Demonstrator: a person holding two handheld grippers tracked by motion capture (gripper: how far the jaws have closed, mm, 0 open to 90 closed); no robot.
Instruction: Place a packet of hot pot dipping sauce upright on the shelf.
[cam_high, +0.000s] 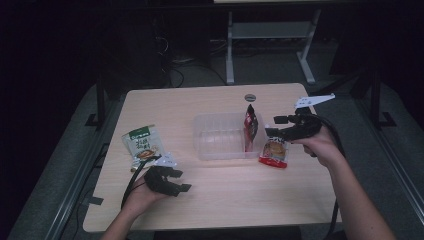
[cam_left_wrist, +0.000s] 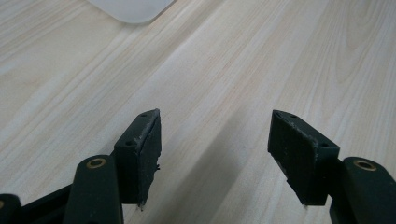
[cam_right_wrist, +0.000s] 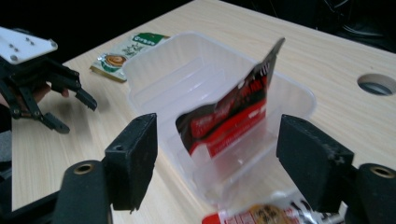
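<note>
The red snack packet (cam_right_wrist: 229, 116) stood tilted inside the clear plastic box (cam_high: 220, 150). The right gripper (cam_right_wrist: 217, 154), w/ jaws apart, held nothing. Left gripper (cam_left_wrist: 215, 154) was apart too, over bare table (cam_left_wrist: 233, 70). Next, prob. grab the orange packet (cam_high: 274, 152) by its edge & lift slow.

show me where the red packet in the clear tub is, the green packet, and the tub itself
Red packet (cam_right_wrist: 229, 114), right gripper view, on its printed face.
Green packet (cam_high: 142, 143), high view, on its middle.
Clear tub (cam_high: 212, 119), high view, on its far rim.
</note>
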